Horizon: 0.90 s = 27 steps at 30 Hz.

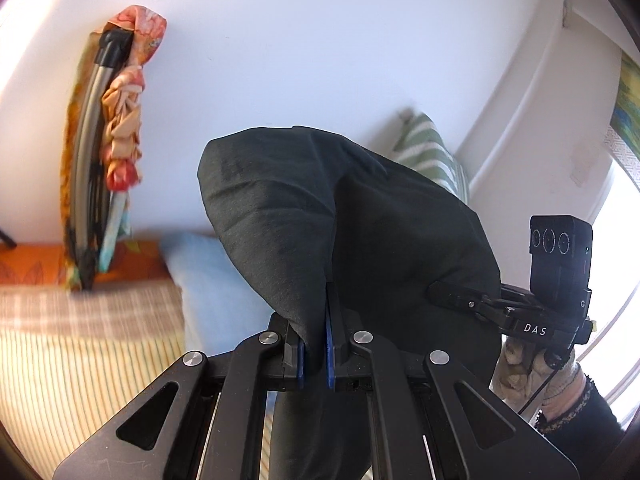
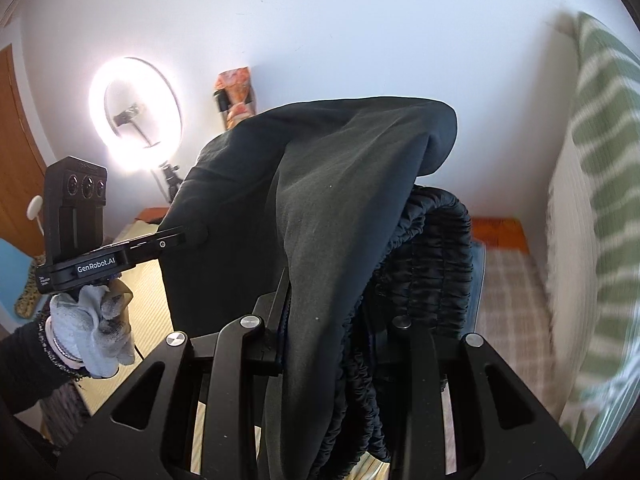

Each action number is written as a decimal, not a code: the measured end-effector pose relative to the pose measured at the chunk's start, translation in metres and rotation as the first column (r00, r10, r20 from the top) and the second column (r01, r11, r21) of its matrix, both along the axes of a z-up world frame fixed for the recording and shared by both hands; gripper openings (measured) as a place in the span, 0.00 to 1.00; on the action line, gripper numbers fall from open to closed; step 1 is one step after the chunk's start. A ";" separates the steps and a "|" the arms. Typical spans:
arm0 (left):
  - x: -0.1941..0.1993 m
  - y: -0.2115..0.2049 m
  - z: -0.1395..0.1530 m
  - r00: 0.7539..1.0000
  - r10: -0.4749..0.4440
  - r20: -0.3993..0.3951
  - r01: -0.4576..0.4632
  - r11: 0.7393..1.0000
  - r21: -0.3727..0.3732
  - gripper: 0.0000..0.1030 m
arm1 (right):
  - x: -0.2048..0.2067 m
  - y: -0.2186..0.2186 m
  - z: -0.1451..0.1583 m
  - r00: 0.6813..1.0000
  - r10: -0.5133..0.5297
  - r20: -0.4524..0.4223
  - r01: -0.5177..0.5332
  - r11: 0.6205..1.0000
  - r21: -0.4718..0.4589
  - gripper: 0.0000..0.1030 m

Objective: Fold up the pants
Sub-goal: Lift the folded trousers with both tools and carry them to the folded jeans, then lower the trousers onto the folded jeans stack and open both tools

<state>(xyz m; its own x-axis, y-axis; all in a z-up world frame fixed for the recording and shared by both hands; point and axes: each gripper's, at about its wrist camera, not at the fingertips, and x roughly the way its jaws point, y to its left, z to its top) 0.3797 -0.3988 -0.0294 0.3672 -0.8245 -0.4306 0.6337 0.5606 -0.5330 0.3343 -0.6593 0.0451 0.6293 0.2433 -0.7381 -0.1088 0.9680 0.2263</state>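
Left wrist view: folded chair (image 1: pixel 86 152) draped with floral cloth leans on the wall at far left; striped bed (image 1: pixel 80 344) below it, blue pillow (image 1: pixel 200 276) beside. Left tongs (image 1: pixel 316 356) clamped together on a thin fold of the black pants (image 1: pixel 304 208), which balloon up above the fingers and hang down between the arms. Green-striped cushion (image 1: pixel 428 152) behind the pants. Right tongs (image 1: pixel 440 294) show at the right, tip pushed into the same cloth, gloved hand (image 1: pixel 532 364) under them. Right wrist view: gloved left hand (image 2: pixel 96 332) at left holds the left tongs (image 2: pixel 196 234), tip buried in the pants (image 2: pixel 320 200); ring light (image 2: pixel 136 108) on the wall behind. Right tongs (image 2: pixel 340 344) part-way apart, clamped on a thick bunch with the gathered waistband (image 2: pixel 432 264) looping right of the fingers. Pants raised off the bed (image 2: pixel 512 300); cushion (image 2: pixel 596 208) at far right.
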 end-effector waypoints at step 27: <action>0.093 -0.055 -0.078 0.994 0.073 -0.076 -0.061 0.986 0.157 0.06 | 0.120 -0.049 -0.124 0.983 0.011 -0.184 -0.009 1.000 0.009 0.29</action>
